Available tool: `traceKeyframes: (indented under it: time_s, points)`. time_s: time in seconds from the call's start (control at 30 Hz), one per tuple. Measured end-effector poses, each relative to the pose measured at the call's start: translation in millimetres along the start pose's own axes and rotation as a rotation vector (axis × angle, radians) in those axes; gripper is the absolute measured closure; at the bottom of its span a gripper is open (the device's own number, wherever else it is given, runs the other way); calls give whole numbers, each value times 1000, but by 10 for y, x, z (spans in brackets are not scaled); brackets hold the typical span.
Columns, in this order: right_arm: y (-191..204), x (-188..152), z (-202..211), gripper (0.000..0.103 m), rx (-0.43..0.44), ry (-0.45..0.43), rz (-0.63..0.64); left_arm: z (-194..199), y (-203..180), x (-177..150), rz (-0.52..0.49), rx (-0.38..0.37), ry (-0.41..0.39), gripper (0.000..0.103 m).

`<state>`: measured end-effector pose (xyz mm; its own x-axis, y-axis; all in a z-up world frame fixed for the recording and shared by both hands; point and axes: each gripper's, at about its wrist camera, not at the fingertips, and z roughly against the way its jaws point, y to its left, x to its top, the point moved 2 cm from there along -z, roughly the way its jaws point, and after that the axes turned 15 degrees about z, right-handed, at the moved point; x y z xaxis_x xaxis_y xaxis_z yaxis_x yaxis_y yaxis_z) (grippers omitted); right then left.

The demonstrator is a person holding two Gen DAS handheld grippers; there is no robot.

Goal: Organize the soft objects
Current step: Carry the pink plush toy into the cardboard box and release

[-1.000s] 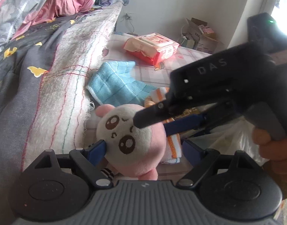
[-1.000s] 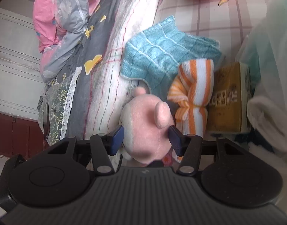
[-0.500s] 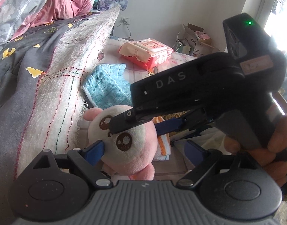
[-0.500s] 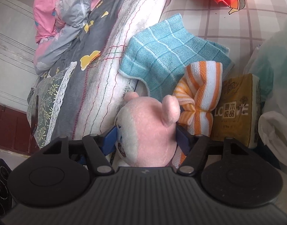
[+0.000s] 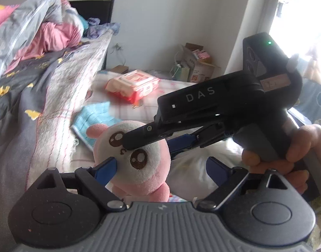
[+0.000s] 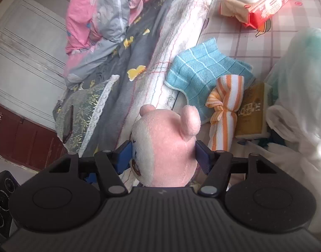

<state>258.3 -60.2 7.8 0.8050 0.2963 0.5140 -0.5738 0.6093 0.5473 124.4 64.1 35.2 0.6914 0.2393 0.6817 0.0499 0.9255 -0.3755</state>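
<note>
A pink-and-white plush toy [image 6: 166, 147] hangs above the bed, with my right gripper [image 6: 163, 157] shut on its head, one blue pad on each side. In the left wrist view the plush [image 5: 139, 168] faces the camera, and the right gripper [image 5: 147, 147] reaches in from the right, held by a hand [image 5: 286, 159]. My left gripper [image 5: 161, 168] stands wide open just below. Its left pad sits beside the toy's cheek, and its right pad is well clear. A blue checked cloth [image 6: 202, 71] and an orange-striped rolled towel [image 6: 225, 105] lie on the bed beyond.
A wet-wipes pack [image 6: 257, 0] lies further up the checked sheet. A yellow tissue pack [image 6: 252, 111] and a white plastic bag [image 6: 296, 105] sit at the right. A crumpled pink-grey quilt [image 6: 110, 10] covers the left. Cardboard boxes [image 5: 198, 63] stand by the wall.
Both grippers have risen, and the plush has come up off the bed in the right gripper. The cloth and towel now lie further below it.
</note>
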Motion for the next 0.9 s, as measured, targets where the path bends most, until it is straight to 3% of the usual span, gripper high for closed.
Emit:
traceKeyframes:
  time_s: [0.2, 0.43, 0.67, 0.9]
  points:
    - [-67, -208, 646, 39, 6, -87, -4, 118, -461, -28, -44, -107, -8, 11]
    - [-379, -573, 1532, 39, -59, -202, -53, -38, -1161, -65, -112, -263, 31, 11]
    - [-881, -1051, 2434, 39, -179, -308, -145, -465, -2013, -177, -214, -378, 77, 11]
    - [-1544, -1512, 3003, 39, -300, -338, -278, -1126, -2690, -358, -250, -406, 170, 11]
